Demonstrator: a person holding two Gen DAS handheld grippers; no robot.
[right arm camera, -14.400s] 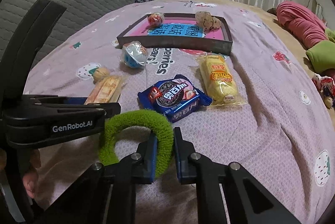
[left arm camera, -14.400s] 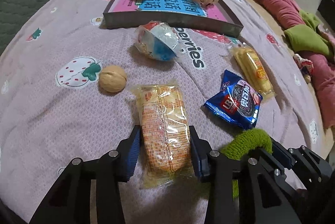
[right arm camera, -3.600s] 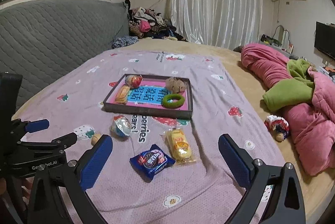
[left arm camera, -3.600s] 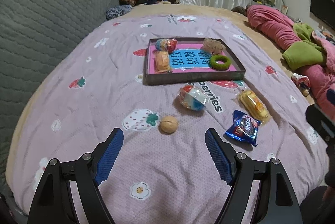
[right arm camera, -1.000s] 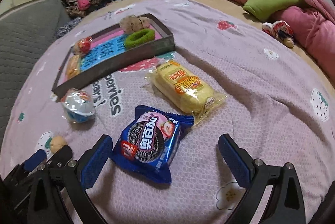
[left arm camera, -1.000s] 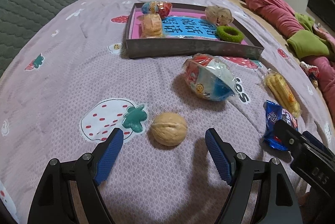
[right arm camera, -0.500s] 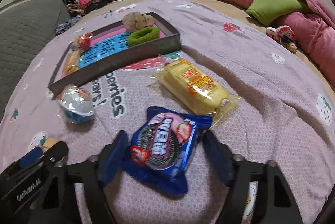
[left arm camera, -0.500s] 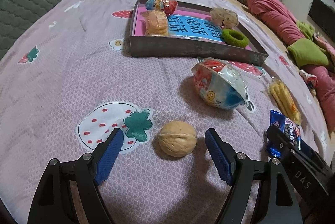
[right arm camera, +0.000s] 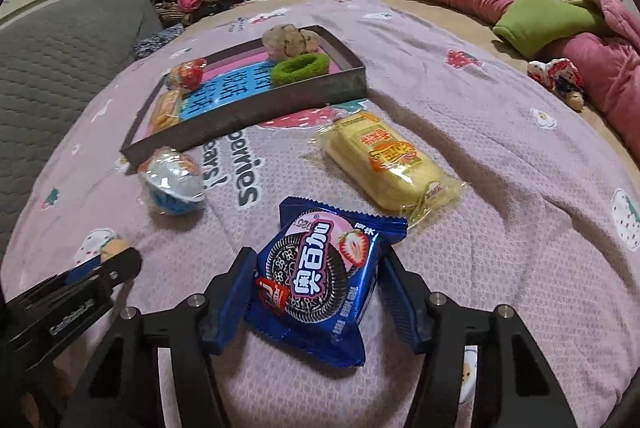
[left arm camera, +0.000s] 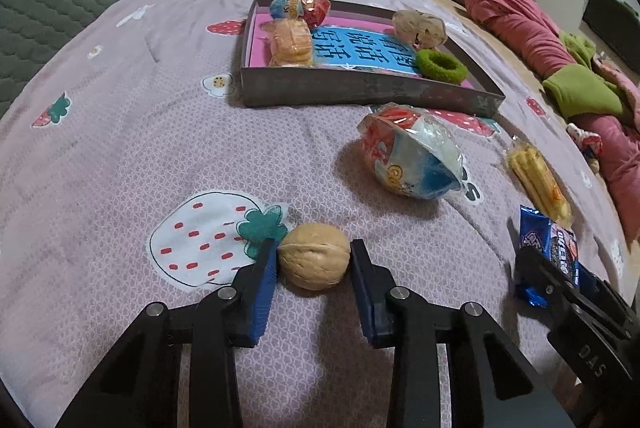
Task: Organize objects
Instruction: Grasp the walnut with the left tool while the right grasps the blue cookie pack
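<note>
- left claw (left arm camera: 313,264) — blue pads touching both sides of the round tan walnut (left arm camera: 313,255), clamped
- right claw (right arm camera: 316,290) — narrowed around the blue foil cookie packet (right arm camera: 320,278), contact unclear

A wide strip of bare bedspread (left arm camera: 120,116) runs on the left side, from the walnut (left arm camera: 313,255) up to the tray (left arm camera: 360,90). Nothing blocks that way. Straight ahead of the walnut, the toy egg (left arm camera: 412,156) lies between it and the tray's front wall. Ahead of the cookie pack (right arm camera: 320,278), the yellow cake pack (right arm camera: 386,160) lies in the way. The bedspread to the right of it is bare.
</note>
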